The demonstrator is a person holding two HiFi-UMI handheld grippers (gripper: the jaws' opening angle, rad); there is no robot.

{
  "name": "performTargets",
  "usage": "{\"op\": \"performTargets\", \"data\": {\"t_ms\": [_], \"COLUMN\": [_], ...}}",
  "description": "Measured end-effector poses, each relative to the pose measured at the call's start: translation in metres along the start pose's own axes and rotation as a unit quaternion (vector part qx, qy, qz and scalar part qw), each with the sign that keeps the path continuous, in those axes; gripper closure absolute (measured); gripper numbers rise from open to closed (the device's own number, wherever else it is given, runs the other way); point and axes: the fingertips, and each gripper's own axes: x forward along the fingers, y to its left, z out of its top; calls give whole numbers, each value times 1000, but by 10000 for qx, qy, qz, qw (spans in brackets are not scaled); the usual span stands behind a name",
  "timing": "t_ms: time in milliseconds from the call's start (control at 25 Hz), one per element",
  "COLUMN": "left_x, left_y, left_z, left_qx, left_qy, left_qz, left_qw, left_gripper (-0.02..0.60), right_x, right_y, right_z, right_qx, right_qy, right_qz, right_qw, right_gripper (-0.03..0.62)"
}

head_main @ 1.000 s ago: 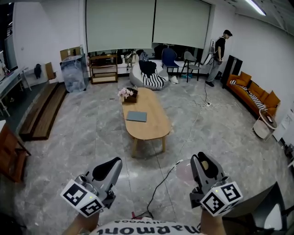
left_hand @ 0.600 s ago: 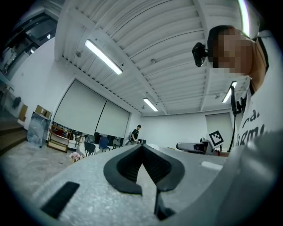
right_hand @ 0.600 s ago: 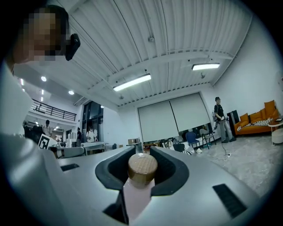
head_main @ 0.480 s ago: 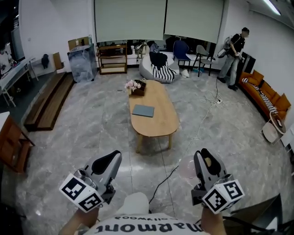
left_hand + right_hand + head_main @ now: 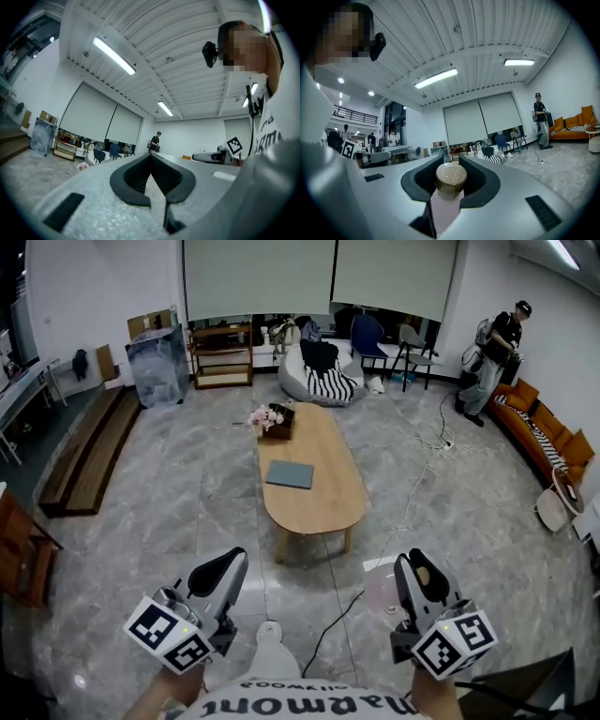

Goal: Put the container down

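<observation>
Container [image 5: 446, 199], pale pink with a round wooden lid [image 5: 451, 178], sits clamped between the jaws of the right gripper [image 5: 451, 165], lid end toward the jaw tips; the dark pads [image 5: 480, 185] press on it from both sides at a middling opening. In the head view the same container [image 5: 379, 591] shows as a pinkish translucent shape at lower right of frame, carried above the grey marbled floor [image 5: 169, 512], well apart from the oval wooden table [image 5: 319, 502] at centre frame. Right gripper [image 5: 413, 570] points up-frame. Left gripper [image 5: 228, 565], lower left, has its jaws closed together with nothing between them, confirmed in the left gripper view [image 5: 151, 158]. On the table: flat grey slab [image 5: 289, 474] and a box of flowers [image 5: 268, 420]. Dark cable [image 5: 330, 622] trails across the floor between the grippers. A person [image 5: 494, 360] stands at upper right, near an orange sofa [image 5: 544, 442].
</observation>
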Motion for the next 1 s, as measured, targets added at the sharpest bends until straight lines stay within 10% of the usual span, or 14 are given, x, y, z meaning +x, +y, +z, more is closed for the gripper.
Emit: {"op": "performTargets", "data": {"t_ms": [560, 1000], "left_x": [99, 131], "left_y": [173, 241], "left_z": [54, -23], "left_qx": [25, -412], "left_qy": [-339, 374], "left_qz": [-299, 83], "left_qw": [9990, 9984], "left_gripper": [566, 566], "right_x": [190, 284], "right_y": [-4, -3], "right_z": [43, -16], "right_qx": [-123, 18], "right_qy": [-331, 267], "right_qz": [-247, 149], "right_qw": [9991, 9995], "right_gripper": [490, 490]}}
